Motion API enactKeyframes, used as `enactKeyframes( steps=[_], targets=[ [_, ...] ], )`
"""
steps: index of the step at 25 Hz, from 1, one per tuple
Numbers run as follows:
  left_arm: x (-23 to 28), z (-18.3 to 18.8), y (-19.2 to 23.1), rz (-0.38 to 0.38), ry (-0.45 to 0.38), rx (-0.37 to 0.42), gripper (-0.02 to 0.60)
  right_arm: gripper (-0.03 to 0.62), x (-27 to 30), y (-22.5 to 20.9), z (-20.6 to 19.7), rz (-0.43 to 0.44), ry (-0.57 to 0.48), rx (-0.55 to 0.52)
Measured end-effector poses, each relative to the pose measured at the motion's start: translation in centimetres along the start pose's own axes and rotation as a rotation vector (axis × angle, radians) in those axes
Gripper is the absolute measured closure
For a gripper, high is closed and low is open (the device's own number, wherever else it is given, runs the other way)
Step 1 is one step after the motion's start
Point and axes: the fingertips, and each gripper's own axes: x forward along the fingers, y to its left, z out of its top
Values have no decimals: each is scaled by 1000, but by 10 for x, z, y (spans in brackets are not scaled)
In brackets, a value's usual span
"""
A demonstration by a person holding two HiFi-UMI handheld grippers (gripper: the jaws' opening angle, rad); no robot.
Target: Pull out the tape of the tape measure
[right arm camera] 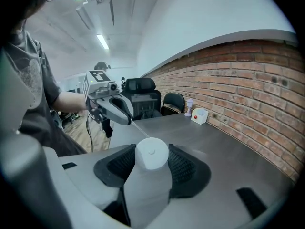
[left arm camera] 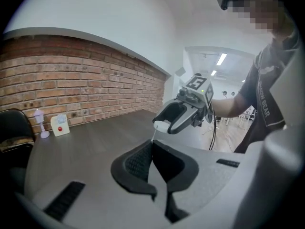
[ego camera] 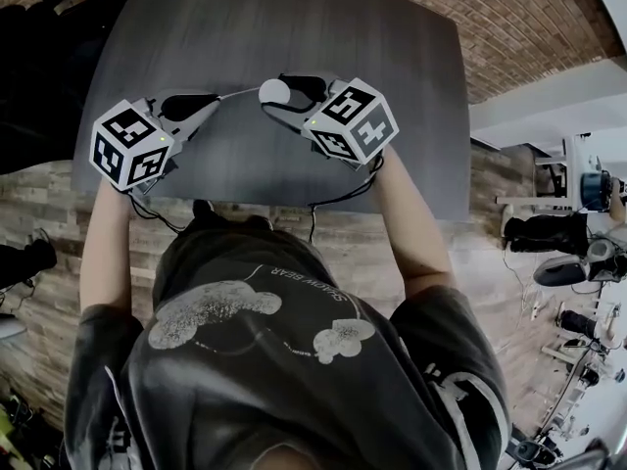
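A round white tape measure point(ego camera: 273, 91) sits between the jaws of my right gripper point(ego camera: 281, 96), which is shut on it above the dark table point(ego camera: 294, 27). In the right gripper view the case point(right arm camera: 151, 152) fills the gap between the ribbed pads. A thin white tape point(ego camera: 238, 95) runs left from the case to my left gripper point(ego camera: 210, 104), which is shut on the tape's end. In the left gripper view the tape point(left arm camera: 153, 136) rises from the closed jaws to the case point(left arm camera: 162, 126). The two grippers face each other a short way apart.
A small white box with a red button point(left arm camera: 60, 124) and a little pale stand point(left arm camera: 39, 123) sit at the table's far edge by the brick wall. Black chairs point(right arm camera: 172, 101) stand past the table's end. Cables hang from both grippers.
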Motion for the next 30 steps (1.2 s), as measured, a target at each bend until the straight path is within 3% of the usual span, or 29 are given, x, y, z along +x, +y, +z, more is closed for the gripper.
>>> enactKeyframes(
  steps=[4, 13, 21, 30],
  targets=[
    [-5, 0, 9, 7, 0, 0, 571, 361, 1, 0, 0, 16, 27, -30],
    [-27, -5, 32, -14, -13, -10, 571, 361, 17, -4, 16, -40, 89, -77],
    [-72, -10, 78, 26, -41, -24, 571, 361, 24, -13, 33, -91, 86, -51],
    [-87, -15, 106, 26, -41, -14, 571, 361, 40, -20, 41, -146, 120, -61]
  ],
)
